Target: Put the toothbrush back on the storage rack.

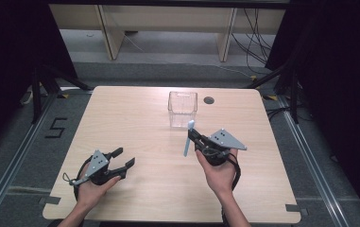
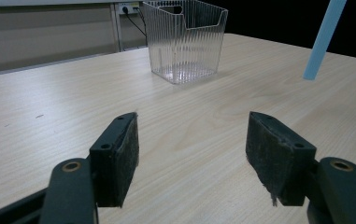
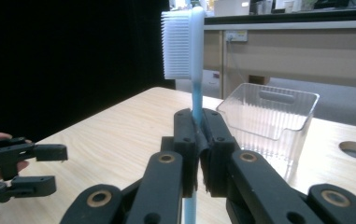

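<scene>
R gripper [image 1: 191, 135] jaws clamped on light-blue plastic toothbrush [image 1: 188, 138] w/ white bristles, held upright just near of clear ribbed plastic bin [image 1: 183, 109] at table [image 1: 135, 109] centre-far. L gripper [image 1: 124, 158] jaws apart, holding nothing, near-left.

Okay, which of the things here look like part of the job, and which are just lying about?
Likely part of the job:
- toothbrush, clamped upright in the right gripper
- clear bin, standing on the table
- left gripper, open and holding nothing

Just lying about:
- wooden furniture beyond the table
- cables on the floor
</scene>
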The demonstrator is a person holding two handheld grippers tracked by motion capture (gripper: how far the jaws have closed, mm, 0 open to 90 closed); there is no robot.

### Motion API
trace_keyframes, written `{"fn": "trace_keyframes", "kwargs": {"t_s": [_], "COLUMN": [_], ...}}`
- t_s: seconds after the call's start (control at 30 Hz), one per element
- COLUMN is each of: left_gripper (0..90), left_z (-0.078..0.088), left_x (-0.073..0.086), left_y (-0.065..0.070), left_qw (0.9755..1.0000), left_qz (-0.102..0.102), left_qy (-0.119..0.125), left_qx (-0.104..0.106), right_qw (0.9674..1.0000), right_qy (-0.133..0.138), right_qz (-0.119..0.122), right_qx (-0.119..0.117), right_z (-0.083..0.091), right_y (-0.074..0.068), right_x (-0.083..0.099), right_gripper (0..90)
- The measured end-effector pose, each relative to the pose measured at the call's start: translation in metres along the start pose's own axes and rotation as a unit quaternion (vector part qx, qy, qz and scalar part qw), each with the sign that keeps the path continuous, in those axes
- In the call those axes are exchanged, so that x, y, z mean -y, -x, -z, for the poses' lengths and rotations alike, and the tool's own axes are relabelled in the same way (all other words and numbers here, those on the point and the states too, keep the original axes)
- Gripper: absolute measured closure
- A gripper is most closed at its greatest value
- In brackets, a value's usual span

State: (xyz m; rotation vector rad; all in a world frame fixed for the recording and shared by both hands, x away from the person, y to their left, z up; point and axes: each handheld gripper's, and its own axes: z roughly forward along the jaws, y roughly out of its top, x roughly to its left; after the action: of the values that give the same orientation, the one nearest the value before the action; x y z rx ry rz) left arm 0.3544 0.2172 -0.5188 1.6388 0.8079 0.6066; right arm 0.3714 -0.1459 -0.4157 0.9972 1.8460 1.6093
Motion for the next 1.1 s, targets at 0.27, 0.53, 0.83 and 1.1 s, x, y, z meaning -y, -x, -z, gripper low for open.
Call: {"fn": "trace_keyframes", "kwargs": {"t_s": [0.27,0.53,0.83,1.1], "left_gripper": [34.2,33.6,33.2,32.8], "left_z": [-0.001,-0.001,-0.003,-0.003], "left_x": [0.003,0.004,0.005,0.005], "left_y": [0.000,0.000,0.001,0.002], "left_qw": [1.0000,0.9999,0.9998,0.9998], "left_qz": [0.000,0.002,0.002,-0.002], "left_qy": [0.004,0.009,0.017,0.018], "left_qx": [-0.002,-0.006,-0.012,-0.013], "right_qw": [0.9999,0.9998,0.9995,0.9993], "right_qy": [0.003,0.009,0.016,0.017], "right_qz": [-0.006,-0.001,0.001,0.007], "right_qx": [0.012,0.020,0.028,0.032], "right_z": [-0.001,-0.003,-0.005,-0.009], "right_y": [0.008,0.016,0.024,0.029], "right_x": [-0.009,-0.021,-0.031,-0.039], "right_gripper": [86.1,86.1,86.1,86.0]}}
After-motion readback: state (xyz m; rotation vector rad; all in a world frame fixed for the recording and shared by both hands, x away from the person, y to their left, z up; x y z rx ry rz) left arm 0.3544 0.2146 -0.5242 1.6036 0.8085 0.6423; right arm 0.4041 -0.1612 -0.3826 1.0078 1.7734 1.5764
